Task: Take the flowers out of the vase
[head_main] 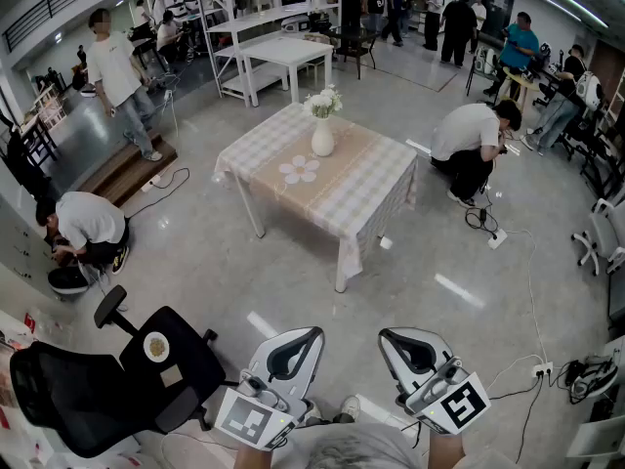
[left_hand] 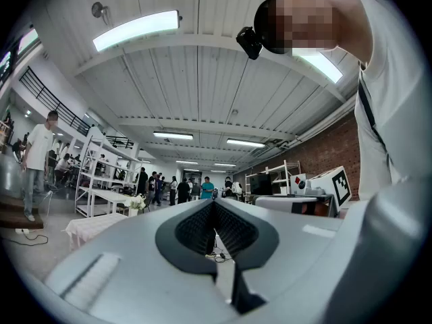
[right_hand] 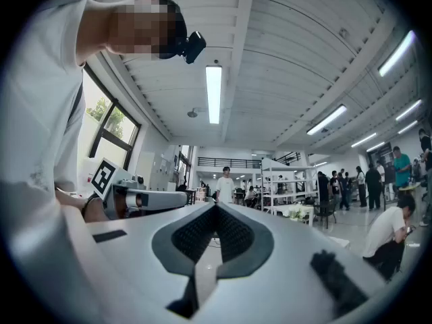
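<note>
A white vase [head_main: 322, 140] with white flowers [head_main: 323, 101] stands near the far side of a table with a checkered cloth [head_main: 361, 189] in the middle of the room. Both grippers are held low and close to my body, well short of the table. My left gripper [head_main: 311, 336] has its jaws together with nothing between them, and so does my right gripper [head_main: 389, 338]. In the left gripper view the closed jaws [left_hand: 214, 205] point level, with the flowers [left_hand: 137, 202] small and far to the left. The right gripper view shows its closed jaws [right_hand: 216, 208] and the distant flowers [right_hand: 298, 212].
A black office chair [head_main: 107, 379] stands at my near left. People crouch on the floor left [head_main: 88, 225] and right [head_main: 474, 140] of the table. Cables and a power strip [head_main: 496, 239] lie on the floor at the right. White tables [head_main: 283, 57] and shelving stand behind.
</note>
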Demonstrator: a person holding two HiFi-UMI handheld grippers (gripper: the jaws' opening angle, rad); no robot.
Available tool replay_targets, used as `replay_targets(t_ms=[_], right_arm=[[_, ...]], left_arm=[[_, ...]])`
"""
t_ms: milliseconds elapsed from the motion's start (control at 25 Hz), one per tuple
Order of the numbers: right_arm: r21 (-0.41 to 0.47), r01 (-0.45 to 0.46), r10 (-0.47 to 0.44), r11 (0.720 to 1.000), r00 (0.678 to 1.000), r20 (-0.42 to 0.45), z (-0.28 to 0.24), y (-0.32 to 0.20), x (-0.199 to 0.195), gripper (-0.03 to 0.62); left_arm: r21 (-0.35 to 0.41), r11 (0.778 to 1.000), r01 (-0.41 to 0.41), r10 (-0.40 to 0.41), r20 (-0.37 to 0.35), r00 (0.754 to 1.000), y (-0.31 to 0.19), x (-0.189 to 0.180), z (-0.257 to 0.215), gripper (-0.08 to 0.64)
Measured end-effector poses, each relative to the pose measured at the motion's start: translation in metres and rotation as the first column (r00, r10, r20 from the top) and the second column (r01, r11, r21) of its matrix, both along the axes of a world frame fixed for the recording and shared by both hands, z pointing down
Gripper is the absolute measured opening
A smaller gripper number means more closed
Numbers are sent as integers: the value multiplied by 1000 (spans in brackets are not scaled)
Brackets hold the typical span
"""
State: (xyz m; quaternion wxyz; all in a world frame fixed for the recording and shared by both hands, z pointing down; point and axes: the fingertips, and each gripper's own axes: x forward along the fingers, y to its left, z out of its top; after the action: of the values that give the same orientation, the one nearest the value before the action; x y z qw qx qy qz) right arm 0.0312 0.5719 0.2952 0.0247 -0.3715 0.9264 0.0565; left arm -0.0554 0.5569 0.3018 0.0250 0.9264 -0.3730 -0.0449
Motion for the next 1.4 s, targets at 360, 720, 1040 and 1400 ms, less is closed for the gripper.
replay_targets(t_ms=[360,720,1040,1400], right_arm=[[15,17,-17,1000,1000,-19,0,-5,9,17],[28,50,-49,998,999,-21,2,-14,25,15],[12,52,-51,999,998,-23,7,-45,24,17],[11,39,-38,999,999,-22,4,-104,-2,17]], left_arm=[[46,999,23,-24,5,1000,-5,14,0,6],[29,998,53,-52,-33,998,-8,32,1,8],[34,997,73,-73,16,997,-35,32,5,8],[41,996,73,-74,1,997,-94,3,7,8]])
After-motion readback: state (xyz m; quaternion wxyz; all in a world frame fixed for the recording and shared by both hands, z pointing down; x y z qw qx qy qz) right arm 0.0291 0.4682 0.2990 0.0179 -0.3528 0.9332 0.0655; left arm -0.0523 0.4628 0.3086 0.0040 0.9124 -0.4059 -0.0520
